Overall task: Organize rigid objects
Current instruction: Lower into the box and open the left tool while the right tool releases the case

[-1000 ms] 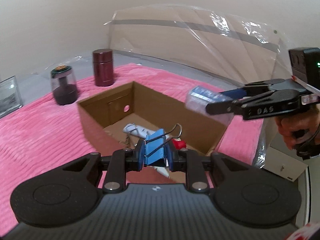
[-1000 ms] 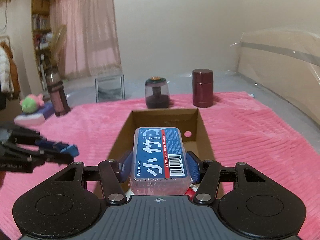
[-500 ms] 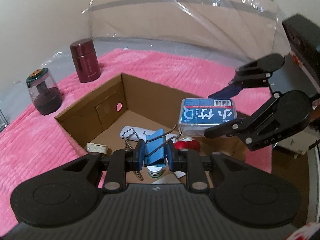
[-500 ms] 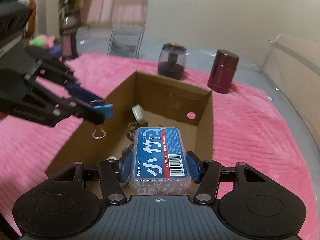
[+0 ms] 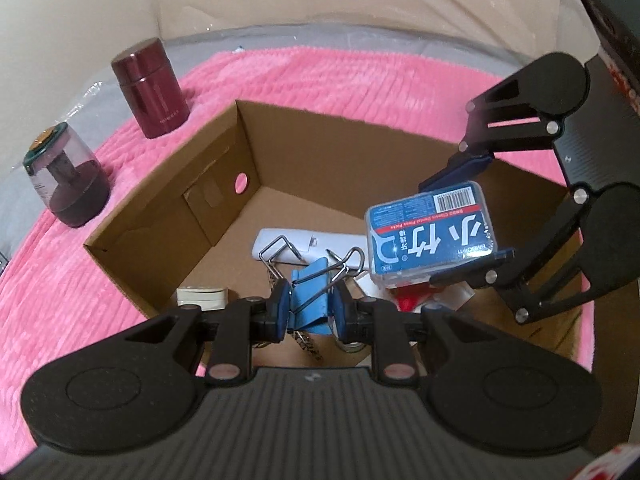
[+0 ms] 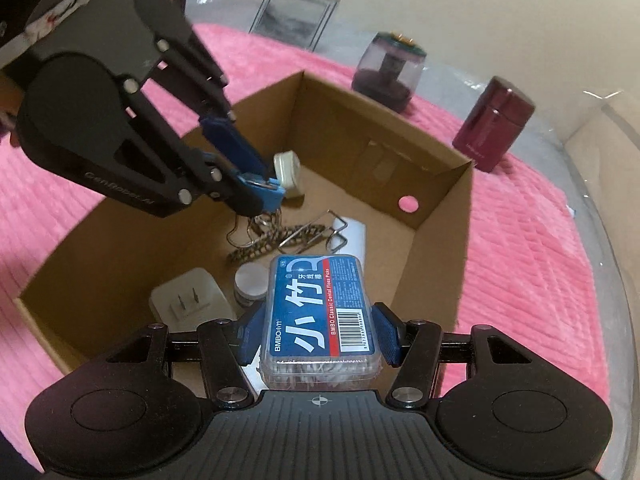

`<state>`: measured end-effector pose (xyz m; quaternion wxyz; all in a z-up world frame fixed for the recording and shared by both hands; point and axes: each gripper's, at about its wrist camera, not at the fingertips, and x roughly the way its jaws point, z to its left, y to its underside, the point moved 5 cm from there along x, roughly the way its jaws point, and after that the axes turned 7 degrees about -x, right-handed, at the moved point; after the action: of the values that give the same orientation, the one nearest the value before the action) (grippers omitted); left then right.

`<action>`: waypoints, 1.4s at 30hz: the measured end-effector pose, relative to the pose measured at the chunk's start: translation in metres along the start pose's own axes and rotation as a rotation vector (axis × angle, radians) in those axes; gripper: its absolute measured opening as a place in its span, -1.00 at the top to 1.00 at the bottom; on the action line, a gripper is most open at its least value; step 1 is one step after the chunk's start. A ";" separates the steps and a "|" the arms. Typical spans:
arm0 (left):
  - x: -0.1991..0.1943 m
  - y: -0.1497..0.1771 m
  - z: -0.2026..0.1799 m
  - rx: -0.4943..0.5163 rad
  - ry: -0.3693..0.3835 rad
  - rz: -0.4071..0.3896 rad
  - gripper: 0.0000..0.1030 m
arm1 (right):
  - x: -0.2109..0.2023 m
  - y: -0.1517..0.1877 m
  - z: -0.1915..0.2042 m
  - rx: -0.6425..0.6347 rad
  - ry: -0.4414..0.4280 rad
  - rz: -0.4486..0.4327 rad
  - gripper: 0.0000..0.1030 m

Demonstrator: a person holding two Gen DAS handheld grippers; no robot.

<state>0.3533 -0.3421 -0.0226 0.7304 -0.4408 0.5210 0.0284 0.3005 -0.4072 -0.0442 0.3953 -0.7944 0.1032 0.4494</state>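
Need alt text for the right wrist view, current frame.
The right gripper holds a blue floss pick box over an open cardboard box of small items on a pink blanket. At left, the left gripper holds a blue binder clip over the same box.

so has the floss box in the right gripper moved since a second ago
Yes. The floss box was up beside the cardboard box's right rim a second ago; it has come down and inward, now hanging over the box's inside.

pink ribbed blanket (image 5: 60,280), plain brown cardboard box (image 5: 168,216), blue binder clip (image 5: 310,304), blue-and-red label on the floss box (image 6: 320,312), maroon canister (image 5: 150,88) at 10 o'clock.
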 end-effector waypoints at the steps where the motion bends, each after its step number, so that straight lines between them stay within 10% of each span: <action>1: 0.004 0.000 0.000 0.003 -0.001 0.010 0.64 | 0.003 0.000 0.000 -0.004 -0.002 0.008 -0.04; 42: 0.075 -0.001 0.003 0.049 -0.053 0.214 0.63 | 0.038 0.001 -0.015 0.036 -0.010 0.061 -0.04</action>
<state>0.3906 -0.3720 -0.0805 0.7474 -0.3637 0.5460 0.1048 0.3315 -0.4112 -0.0708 0.3963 -0.7814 0.1335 0.4631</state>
